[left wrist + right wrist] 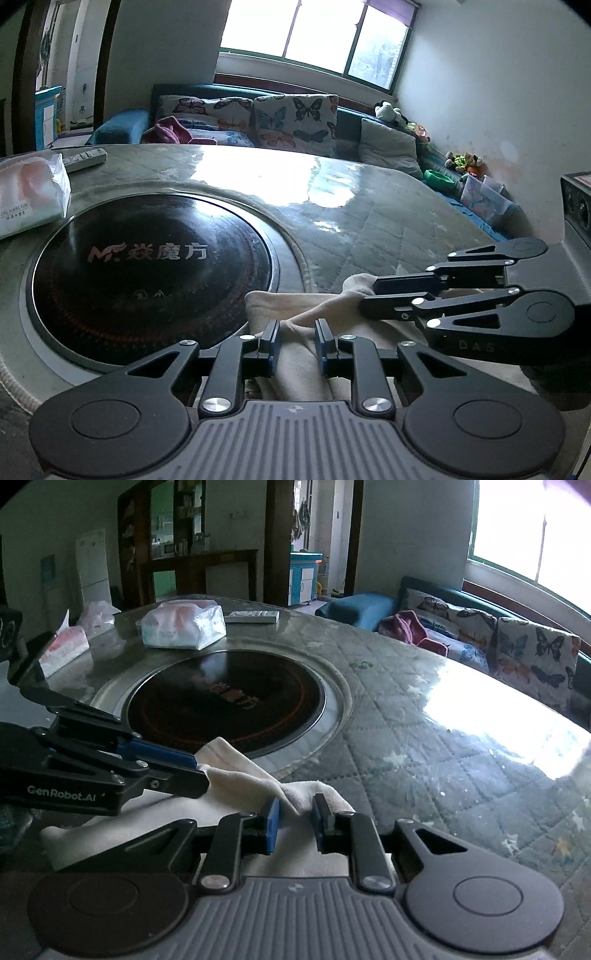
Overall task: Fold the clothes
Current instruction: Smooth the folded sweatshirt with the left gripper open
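Covering most of both views, a round quilted surface [369, 221] is seen, with a black hotplate [147, 280] set into its middle. A cream cloth [303, 369] is bunched at six o'clock of the hotplate, at the near edge. One raised fold is pinched by the left tool [298, 343]; another, toward three o'clock, is pinched by the right tool [295, 821].
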Action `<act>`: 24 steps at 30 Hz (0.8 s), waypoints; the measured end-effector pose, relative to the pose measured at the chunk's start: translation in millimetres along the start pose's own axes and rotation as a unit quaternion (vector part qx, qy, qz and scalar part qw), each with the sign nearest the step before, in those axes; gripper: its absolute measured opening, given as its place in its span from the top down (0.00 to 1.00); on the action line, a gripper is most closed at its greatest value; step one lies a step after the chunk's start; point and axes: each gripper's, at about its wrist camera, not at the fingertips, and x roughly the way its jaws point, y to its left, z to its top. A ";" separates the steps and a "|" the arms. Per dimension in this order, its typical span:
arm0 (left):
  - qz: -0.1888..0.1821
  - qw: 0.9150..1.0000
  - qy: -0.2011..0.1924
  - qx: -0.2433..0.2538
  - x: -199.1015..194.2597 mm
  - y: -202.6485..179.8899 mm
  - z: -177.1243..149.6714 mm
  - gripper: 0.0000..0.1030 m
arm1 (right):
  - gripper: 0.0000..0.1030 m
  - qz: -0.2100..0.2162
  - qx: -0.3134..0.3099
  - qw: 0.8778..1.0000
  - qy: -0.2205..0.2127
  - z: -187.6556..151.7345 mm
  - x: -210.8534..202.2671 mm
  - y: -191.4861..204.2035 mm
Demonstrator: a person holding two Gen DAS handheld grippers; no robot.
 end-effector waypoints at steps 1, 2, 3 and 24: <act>0.001 1.000 -0.001 0.000 -1.3 -0.4 0.1 0.75 | 0.83 -0.001 0.001 1.000 -0.003 0.2 -3.4 0.0; 0.001 1.000 -0.003 0.001 -2.6 -1.0 0.1 0.73 | 0.83 -0.001 0.001 1.000 -0.006 0.4 -7.4 0.5; 0.002 1.000 -0.004 0.003 -3.8 -1.6 0.0 0.73 | 0.83 0.000 0.001 1.000 -0.009 0.7 -11.6 1.8; 0.037 0.999 -0.006 0.006 -28.1 -7.3 -9.8 0.48 | 0.52 0.023 -0.024 0.999 -0.013 -41.9 -58.1 60.8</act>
